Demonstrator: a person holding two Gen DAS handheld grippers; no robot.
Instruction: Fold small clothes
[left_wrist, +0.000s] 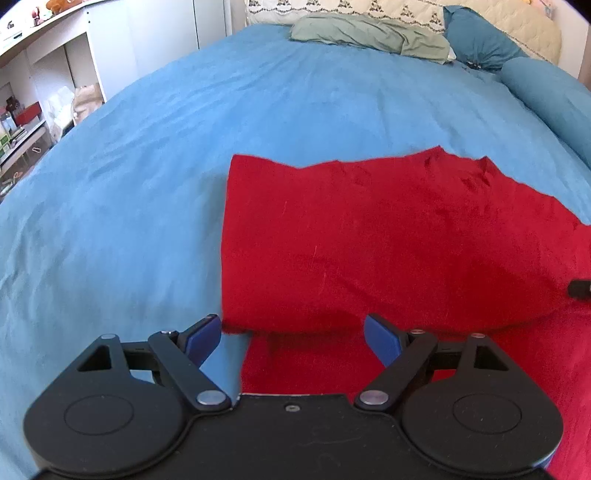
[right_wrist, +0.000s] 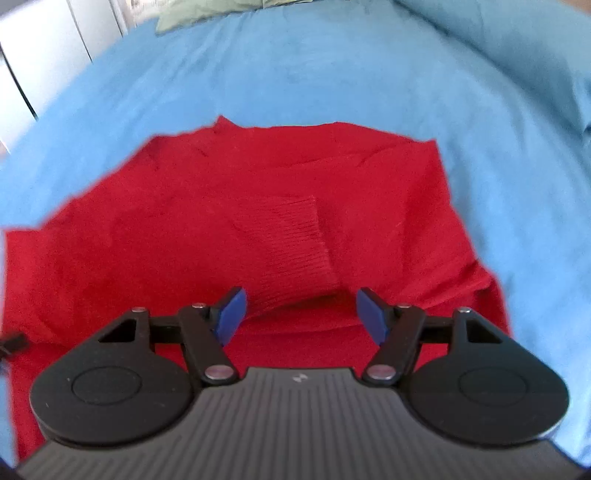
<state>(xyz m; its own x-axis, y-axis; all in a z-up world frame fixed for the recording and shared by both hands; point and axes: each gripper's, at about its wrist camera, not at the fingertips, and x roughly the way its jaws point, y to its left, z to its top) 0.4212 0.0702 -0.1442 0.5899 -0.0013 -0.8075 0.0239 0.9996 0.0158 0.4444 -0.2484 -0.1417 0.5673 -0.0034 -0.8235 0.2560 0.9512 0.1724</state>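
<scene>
While both grippers (left_wrist: 291, 338) (right_wrist: 298, 314) gape empty over the red sweater (left_wrist: 388, 236), a green pillow (left_wrist: 369, 35) lies far up the bed (left_wrist: 147, 166).

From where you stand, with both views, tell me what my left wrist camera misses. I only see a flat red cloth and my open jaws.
Observer: The right wrist view shows a ribbed cuff folded onto the middle of the red sweater.
Operator: Report the right gripper.
Observer: The right gripper is open, with nothing between its pads; the cuff's near end lies just ahead of them.
Operator: Describe the sweater's right side.
Observer: Its right edge is folded in along a straight line, with bare blue bedspread beside it.
</scene>
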